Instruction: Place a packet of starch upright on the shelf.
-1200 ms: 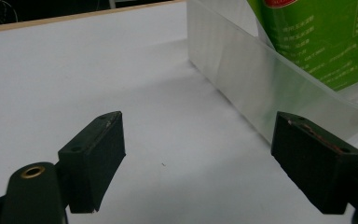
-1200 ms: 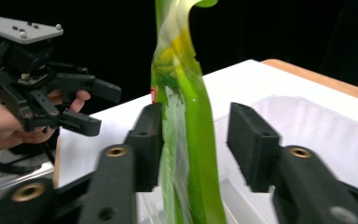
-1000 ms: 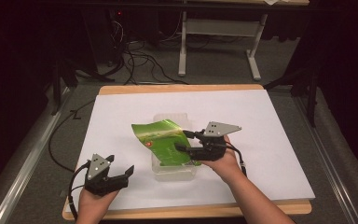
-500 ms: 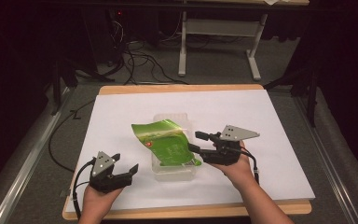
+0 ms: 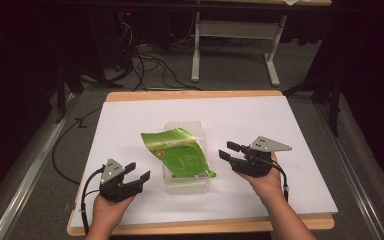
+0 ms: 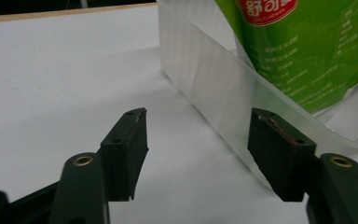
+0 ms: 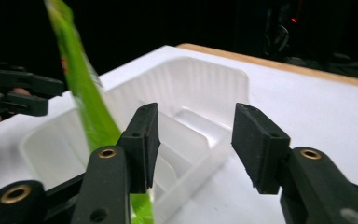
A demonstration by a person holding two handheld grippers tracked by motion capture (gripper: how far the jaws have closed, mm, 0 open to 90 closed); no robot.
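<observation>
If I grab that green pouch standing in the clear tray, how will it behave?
The green pouch looks thin and floppy: it leans and curls at the top, so it would likely bend. Its glossy film may slip between fingers. The clear tray looks light and might slide along.

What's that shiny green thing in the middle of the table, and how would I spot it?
Start at the white table; in its middle lies a clear plastic tray. The green packet rests tilted in that tray, between the two hand-held grippers. It is the only brightly coloured thing there, glossy green with a red logo and small print.
</observation>
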